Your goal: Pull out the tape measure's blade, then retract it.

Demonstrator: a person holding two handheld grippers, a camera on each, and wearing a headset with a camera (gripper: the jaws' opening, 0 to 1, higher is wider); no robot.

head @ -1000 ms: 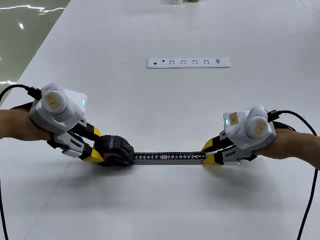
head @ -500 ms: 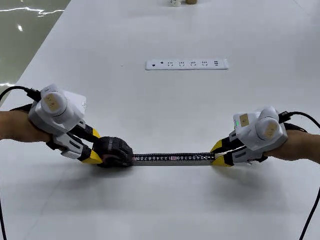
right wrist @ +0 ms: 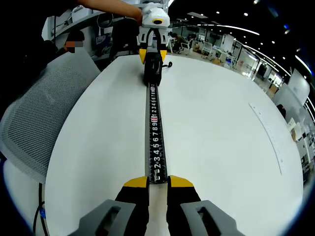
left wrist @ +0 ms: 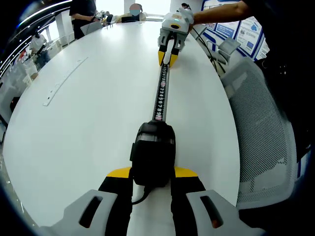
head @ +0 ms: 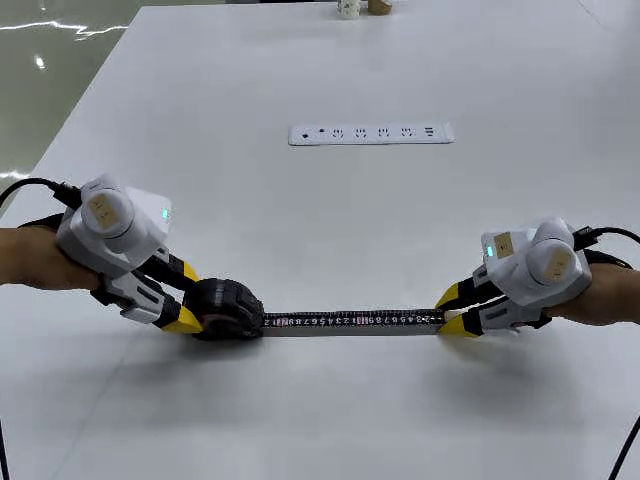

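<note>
The tape measure (head: pixel 225 308) lay on the white surface (head: pixel 330 220), near the front edge and left of centre. The left tool (head: pixel 190 297) gripped its black case from the left, one yellow-tipped jaw on either side. In the left gripper view the case sat squarely between the jaws, pressed against both tips.

The blade (head: pixel 355 320) ran out of the case to the right, lying flat on the surface in a straight line. Its black face carried white numerals, with a few marks in red. The right tool (head: pixel 452 310) had its jaws closed narrowly on the far end of the blade. In the right gripper view the blade's end disappeared between the two yellow tips, and the numerals counted upward away from them toward the case. The two tools stood well apart, one at each end of the drawn blade, each held in a hand at the side of the head view.

A white power strip (head: pixel 370 133) lay farther back on the surface, roughly parallel to the blade and well apart from it. A grey mesh chair (left wrist: pixel 256 123) stood just beside the near edge of the surface.
</note>
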